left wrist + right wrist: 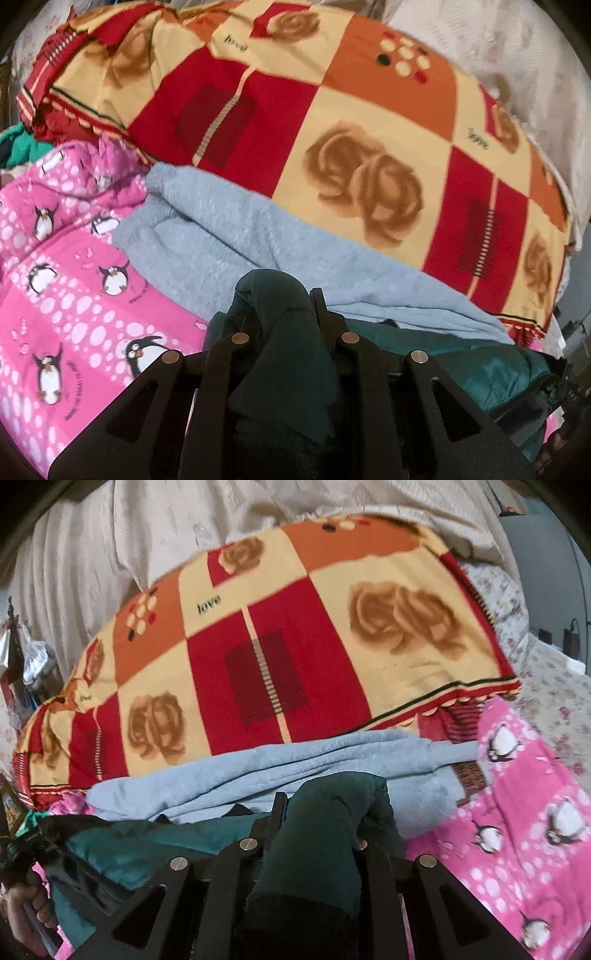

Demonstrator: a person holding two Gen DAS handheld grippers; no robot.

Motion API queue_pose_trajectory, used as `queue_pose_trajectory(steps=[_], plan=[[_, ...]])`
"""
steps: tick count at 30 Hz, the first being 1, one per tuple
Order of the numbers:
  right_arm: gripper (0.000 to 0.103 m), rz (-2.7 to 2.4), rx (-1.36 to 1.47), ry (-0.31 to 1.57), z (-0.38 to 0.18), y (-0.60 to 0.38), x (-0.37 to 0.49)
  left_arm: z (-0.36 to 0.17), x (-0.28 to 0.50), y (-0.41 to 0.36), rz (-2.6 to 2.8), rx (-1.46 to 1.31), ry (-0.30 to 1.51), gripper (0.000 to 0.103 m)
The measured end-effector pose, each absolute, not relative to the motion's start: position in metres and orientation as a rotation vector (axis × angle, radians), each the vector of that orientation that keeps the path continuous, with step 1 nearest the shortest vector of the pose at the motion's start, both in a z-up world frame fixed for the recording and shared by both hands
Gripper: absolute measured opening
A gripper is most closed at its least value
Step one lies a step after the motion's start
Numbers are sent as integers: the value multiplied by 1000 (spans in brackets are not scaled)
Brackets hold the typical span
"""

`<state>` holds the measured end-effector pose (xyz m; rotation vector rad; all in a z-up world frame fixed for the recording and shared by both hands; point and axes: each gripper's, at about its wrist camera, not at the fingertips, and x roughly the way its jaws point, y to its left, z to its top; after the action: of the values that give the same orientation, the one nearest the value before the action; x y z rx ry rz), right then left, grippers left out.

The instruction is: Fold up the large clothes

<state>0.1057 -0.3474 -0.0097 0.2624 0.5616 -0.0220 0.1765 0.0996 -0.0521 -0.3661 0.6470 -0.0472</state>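
Two wrist cameras look forward over a bed piled with textiles. The task garment is a dark green jacket (491, 369), padded and slightly shiny, lying at the near edge of the bed and stretched between the two tools. In the left wrist view the left gripper (284, 314) sits at 6 o'clock, its jaws narrow and pinched on a bunched fold of the green cloth, which rises between the black fingers and drapes back over the linkage; the rest of the jacket trails toward 4 o'clock. In the right wrist view the right gripper (325, 805) mirrors this, also at 6 o'clock, jaws closed on a similar green bunch, with the jacket spreading toward 8 o'clock. Holding two opposite ends this way likely keeps one edge taut so it can be carried over as a fold. Both tools point forward and slightly down at the bed, roughly level with each other. Just beyond the jacket lies a folded grey sweatshirt (229, 236), and behind that, toward 12 o'clock, a red, orange and cream rose-patterned blanket (332, 122). A pink penguin-print quilt (74, 295) covers the bed beneath. A bare hand (26, 915) appears at 8 o'clock in the right view, presumably gripping the left tool's handle.
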Motion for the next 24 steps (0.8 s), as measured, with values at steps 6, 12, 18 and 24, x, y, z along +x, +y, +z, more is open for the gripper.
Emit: queue_pose_trajectory(steps=[6,12,18,24], plan=[[14,-16,251,629,-37,-344,149,-90,208,94,-21,-332,719,19],[16,6,293,731,-69,-347,175,-98,215,86,-3,-309,721,19],[23,19,360,749,-68,-353,168,-92,219,93,-52,-373,772,28],[91,151,690,707,-52,-375,140,-71,208,111,-164,-547,781,79]])
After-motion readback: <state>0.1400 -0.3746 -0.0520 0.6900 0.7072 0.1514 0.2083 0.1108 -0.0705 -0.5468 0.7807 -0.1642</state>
